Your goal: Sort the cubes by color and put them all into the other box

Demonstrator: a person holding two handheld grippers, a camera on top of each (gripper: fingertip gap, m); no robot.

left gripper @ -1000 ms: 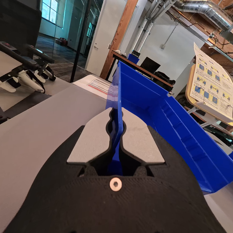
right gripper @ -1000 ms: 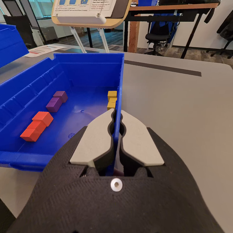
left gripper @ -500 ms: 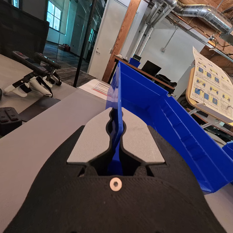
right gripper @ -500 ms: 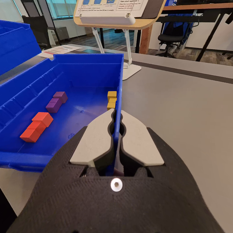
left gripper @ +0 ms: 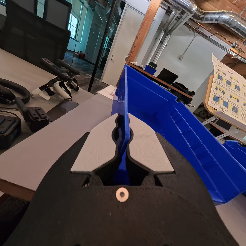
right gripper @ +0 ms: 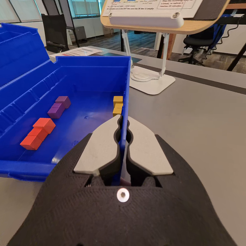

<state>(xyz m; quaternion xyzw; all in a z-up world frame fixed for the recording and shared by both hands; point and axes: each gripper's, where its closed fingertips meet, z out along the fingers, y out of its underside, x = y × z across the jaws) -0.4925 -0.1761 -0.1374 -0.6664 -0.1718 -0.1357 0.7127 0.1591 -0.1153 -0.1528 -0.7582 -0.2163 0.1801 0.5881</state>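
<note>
My left gripper is shut on the left wall of an empty blue box, which tilts up off the grey table. My right gripper is shut on the right wall of a second blue box. Inside that box lie three red cubes at the front left, purple cubes behind them, and three yellow cubes against the right wall just ahead of my fingertips. The empty box also shows at the far left of the right wrist view.
A white stand with an instruction board sits on the table behind the right box; the board shows in the left wrist view. Handheld controllers, black devices and a paper sheet lie to the left. The table's front edge is near. Across from one pair of fingers to the other is roughly 65 centimeters.
The left gripper has swung the empty box so more of the left table and its devices show. The right gripper has moved its box toward the stand. Both grips hold; cubes stay in place.
</note>
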